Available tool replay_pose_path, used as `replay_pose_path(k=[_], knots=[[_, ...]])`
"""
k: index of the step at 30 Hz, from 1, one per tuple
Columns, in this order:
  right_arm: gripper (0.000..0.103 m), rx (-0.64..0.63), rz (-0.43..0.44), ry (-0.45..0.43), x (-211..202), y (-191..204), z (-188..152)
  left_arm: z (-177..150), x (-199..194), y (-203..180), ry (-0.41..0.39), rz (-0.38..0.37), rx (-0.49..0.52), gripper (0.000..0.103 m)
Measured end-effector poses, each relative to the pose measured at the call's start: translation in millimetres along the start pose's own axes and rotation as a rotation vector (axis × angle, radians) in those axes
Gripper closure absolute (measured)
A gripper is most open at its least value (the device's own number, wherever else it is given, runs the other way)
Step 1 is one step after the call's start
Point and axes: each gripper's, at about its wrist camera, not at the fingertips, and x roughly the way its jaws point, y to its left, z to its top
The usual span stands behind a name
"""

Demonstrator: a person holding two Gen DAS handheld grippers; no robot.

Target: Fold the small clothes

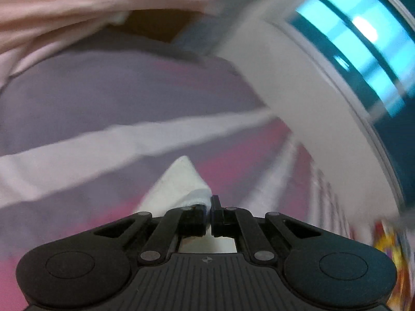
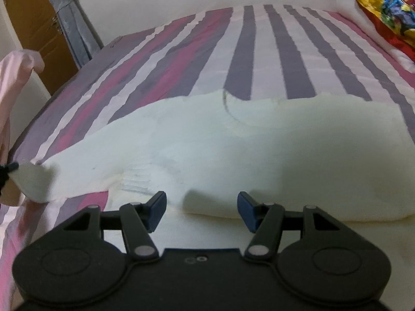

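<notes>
A white knit garment (image 2: 259, 160) lies spread across the striped bed (image 2: 233, 39). My right gripper (image 2: 201, 211) is open, just above the garment's near edge, with nothing between its blue pads (image 2: 158, 207). My left gripper (image 1: 210, 207) is shut on a corner of the white garment (image 1: 181, 181); this view is motion-blurred. In the right wrist view the left gripper's tip (image 2: 10, 167) shows at the far left edge, pinching the garment's sleeve end (image 2: 33, 181) and holding it a little off the bed.
A pink cloth (image 2: 13, 103) hangs at the left; it also shows in the left wrist view (image 1: 90, 5). A colourful folded blanket (image 2: 384, 7) on a white pillow lies at the back right. A wooden door (image 2: 28, 20), grey curtain (image 2: 70, 18) and white wall stand behind the bed.
</notes>
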Motion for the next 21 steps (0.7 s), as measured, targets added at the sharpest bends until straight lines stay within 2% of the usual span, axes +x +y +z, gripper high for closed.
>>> replay_pose_path(k=[5, 9, 11, 14, 16, 17, 18, 19, 21], knots=[[0.043, 0.027, -0.008, -0.024, -12.3, -24.7, 2.1, -51.3, 6.7, -114.8, 0.089, -0.163, 0.239, 0.1], [0.043, 0.066, -0.035, -0.038, -24.5, -58.2, 1.5, -115.2, 29.3, -200.6, 0.228, -0.256, 0.383, 0.1], [0.043, 0.084, -0.055, -0.043, -30.4, -77.8, 0.1, -159.4, 36.3, -234.8, 0.319, -0.275, 0.482, 0.1], [0.043, 0.115, -0.089, -0.043, -39.3, -109.3, -4.8, -210.5, 43.7, -260.4, 0.456, -0.243, 0.56, 0.098], [0.043, 0.133, -0.101, -0.036, -43.5, -127.4, -8.5, -226.6, 38.1, -265.7, 0.504, -0.238, 0.567, 0.079], [0.043, 0.139, -0.101, -0.031, -44.1, -132.5, -9.9, -229.7, 31.3, -265.2, 0.504, -0.25, 0.559, 0.048], [0.043, 0.144, -0.098, -0.027, -45.0, -138.2, -11.3, -229.0, 28.8, -268.4, 0.483, -0.273, 0.555, 0.022], [0.042, 0.148, -0.1, -0.026, -45.5, -142.4, -12.9, -227.3, 18.3, -270.2, 0.443, -0.289, 0.561, 0.016], [0.041, 0.159, -0.092, -0.024, -44.4, -146.5, -14.5, -223.3, 1.6, -277.3, 0.396, -0.325, 0.608, 0.013]])
